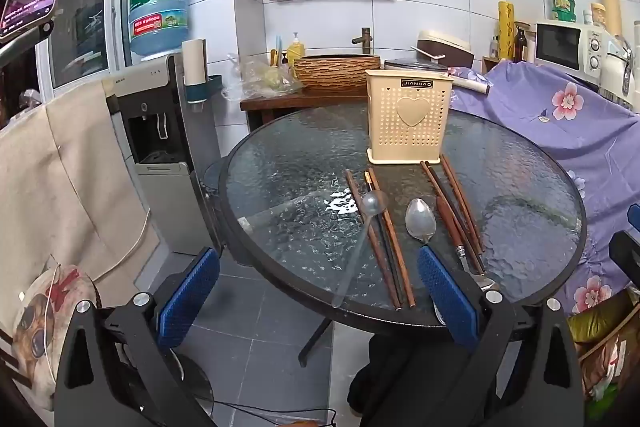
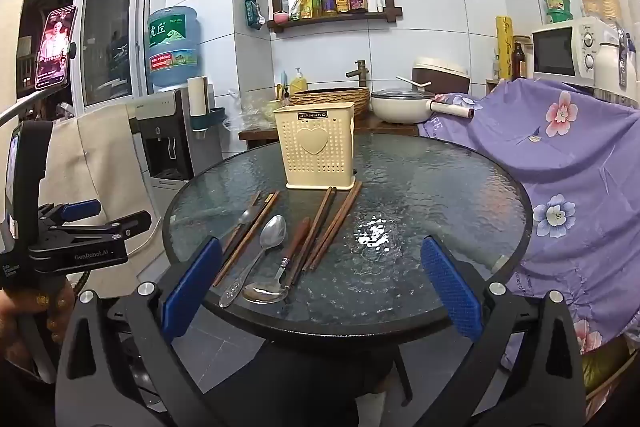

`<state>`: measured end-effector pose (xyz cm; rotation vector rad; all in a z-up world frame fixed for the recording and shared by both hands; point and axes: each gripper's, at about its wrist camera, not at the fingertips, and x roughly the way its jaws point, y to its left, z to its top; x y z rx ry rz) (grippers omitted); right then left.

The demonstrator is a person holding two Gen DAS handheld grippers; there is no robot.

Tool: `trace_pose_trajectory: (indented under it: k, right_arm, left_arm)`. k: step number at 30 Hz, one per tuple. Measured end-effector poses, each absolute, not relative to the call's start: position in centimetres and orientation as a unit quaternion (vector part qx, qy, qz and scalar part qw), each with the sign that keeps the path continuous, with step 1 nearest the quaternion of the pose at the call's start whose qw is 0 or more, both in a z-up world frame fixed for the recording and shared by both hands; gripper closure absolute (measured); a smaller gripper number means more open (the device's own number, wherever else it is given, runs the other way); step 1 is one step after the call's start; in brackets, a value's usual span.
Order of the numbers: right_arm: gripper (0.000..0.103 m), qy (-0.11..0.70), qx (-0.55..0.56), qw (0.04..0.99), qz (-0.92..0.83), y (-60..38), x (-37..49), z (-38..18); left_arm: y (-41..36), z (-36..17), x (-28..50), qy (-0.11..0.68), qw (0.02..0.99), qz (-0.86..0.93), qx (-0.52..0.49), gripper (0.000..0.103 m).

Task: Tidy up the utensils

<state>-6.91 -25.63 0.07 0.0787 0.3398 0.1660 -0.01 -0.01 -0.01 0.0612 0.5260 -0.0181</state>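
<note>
A cream perforated utensil holder (image 1: pixel 408 117) (image 2: pixel 316 147) stands upright on the round glass table (image 1: pixel 280 163) (image 2: pixel 440 187). In front of it lie several brown chopsticks (image 1: pixel 390 239) (image 2: pixel 334 225), a metal spoon (image 1: pixel 420 221) (image 2: pixel 273 233), a wooden-handled spoon (image 2: pixel 294 255) and a glass-handled spoon (image 1: pixel 370 205). My left gripper (image 1: pixel 318 293) is open and empty, before the table's near edge. My right gripper (image 2: pixel 322 287) is open and empty, over the near edge. The left gripper also shows in the right wrist view (image 2: pixel 100 217).
A water dispenser (image 1: pixel 160 115) (image 2: pixel 168 143) stands left of the table. A purple flowered cloth (image 1: pixel 560 115) (image 2: pixel 568 163) covers furniture to the right. A wooden stand with a basin (image 1: pixel 336 69) (image 2: pixel 332 97) and a white pot (image 2: pixel 400 105) is behind.
</note>
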Motion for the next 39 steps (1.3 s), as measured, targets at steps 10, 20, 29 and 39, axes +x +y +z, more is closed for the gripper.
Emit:
trace_pose_trajectory:
  k: [10, 20, 29, 39]
  right_arm:
    - [0.005, 0.176, 0.036, 0.98, 0.084, -25.45, -6.79, -0.37]
    - [0.005, 0.179, 0.04, 0.979, 0.086, -25.5, -6.54, -0.25]
    - [0.005, 0.179, 0.04, 0.979, 0.086, -25.51, -6.49, -0.2]
    - [0.005, 0.179, 0.04, 0.979, 0.087, -25.51, -6.47, -0.26]
  left_arm:
    - [0.16, -0.09, 0.05, 0.261, 0.965, -0.01, 0.029, 0.006]
    - [-0.23, -0.24, -0.08, 0.259, 0.965, -0.009, 0.028, 0.006]
    - [0.1, 0.17, -0.27, 0.258, 0.966, -0.016, 0.028, 0.006]
    - [0.06, 0.26, -0.24, 0.257, 0.966, -0.016, 0.028, 0.006]
